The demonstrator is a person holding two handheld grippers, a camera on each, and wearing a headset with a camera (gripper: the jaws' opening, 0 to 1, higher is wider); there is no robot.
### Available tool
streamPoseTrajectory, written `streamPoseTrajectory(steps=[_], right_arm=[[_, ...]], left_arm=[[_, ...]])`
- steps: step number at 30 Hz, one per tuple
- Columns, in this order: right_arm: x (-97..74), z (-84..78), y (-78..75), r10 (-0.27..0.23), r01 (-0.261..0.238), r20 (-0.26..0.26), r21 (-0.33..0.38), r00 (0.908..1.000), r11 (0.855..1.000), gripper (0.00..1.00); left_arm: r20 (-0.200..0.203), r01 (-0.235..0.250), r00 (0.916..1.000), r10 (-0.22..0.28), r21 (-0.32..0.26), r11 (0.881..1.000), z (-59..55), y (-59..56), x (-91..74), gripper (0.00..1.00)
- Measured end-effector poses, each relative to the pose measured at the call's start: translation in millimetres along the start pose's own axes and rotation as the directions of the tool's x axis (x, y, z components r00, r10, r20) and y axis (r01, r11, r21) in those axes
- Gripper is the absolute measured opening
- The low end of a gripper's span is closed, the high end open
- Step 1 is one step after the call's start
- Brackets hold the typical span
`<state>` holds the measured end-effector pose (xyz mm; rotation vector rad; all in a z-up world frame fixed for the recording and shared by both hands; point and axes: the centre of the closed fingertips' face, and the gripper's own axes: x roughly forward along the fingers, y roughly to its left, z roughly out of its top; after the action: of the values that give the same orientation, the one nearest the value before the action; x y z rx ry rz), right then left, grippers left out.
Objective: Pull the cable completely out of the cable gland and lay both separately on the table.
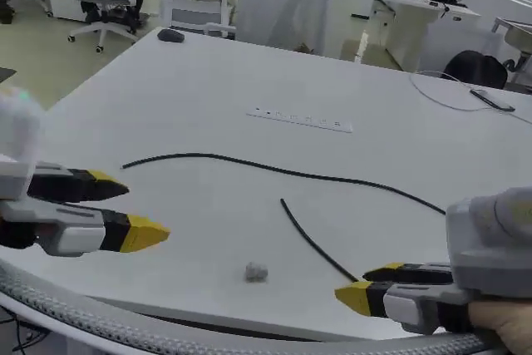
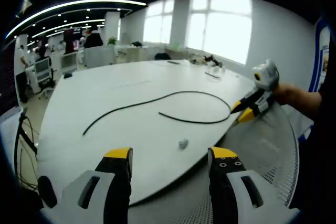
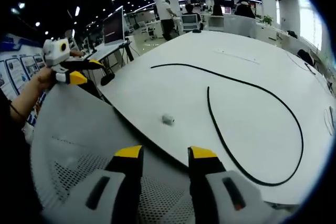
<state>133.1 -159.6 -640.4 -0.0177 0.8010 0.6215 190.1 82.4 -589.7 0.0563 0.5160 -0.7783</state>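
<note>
Found gland [image 1: 256, 272] lying on table [image 1: 191, 97], quite free of cable [image 1: 283, 170]. Traced cable as one black line, running well beyond gland, bending back on the right of gland and ending near gland without touching it.

Noted left gripper [image 1: 143, 212] well to the left of gland, jaws spread wide, nothing between them. Noted right gripper [image 1: 353, 284] to the right of gland, jaws parted by a narrower gap, likewise empty. Saw a cable run passing just beside its tips in head view; could not settle contact between tips and cable.

Confirmed from both gripper views: gland lying between the two grippers, touched by neither.
</note>
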Motion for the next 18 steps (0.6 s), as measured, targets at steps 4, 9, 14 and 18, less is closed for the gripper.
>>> streamPoseTrajectory(steps=[4, 9, 14, 18], right_arm=[[5.1, -8.6, -5.7, -0.047, 0.046, -0.035, -0.011, 0.9983, 0.999, 0.36], [6.9, -13.1, -13.7, -0.08, 0.08, -0.057, -0.008, 0.9952, 0.997, 0.38], [7.7, -15.1, -17.1, -0.097, 0.097, -0.067, -0.003, 0.9931, 0.995, 0.36], [8.2, -15.8, -17.8, -0.101, 0.101, -0.07, -0.001, 0.9925, 0.995, 0.36]], left_arm=[[0.045, -0.099, 0.9935, 0.104, -0.116, 0.988, -11.4, 20.5, 6.1, 0.58], [0.041, -0.12, 0.9912, 0.126, -0.113, 0.986, -14.4, 23.2, 10.2, 0.56], [0.024, -0.129, 0.9908, 0.133, -0.134, 0.983, -17.8, 24.6, 10.6, 0.55], [0.025, -0.13, 0.9906, 0.135, -0.147, 0.981, -18.3, 25.9, 10.6, 0.55]])
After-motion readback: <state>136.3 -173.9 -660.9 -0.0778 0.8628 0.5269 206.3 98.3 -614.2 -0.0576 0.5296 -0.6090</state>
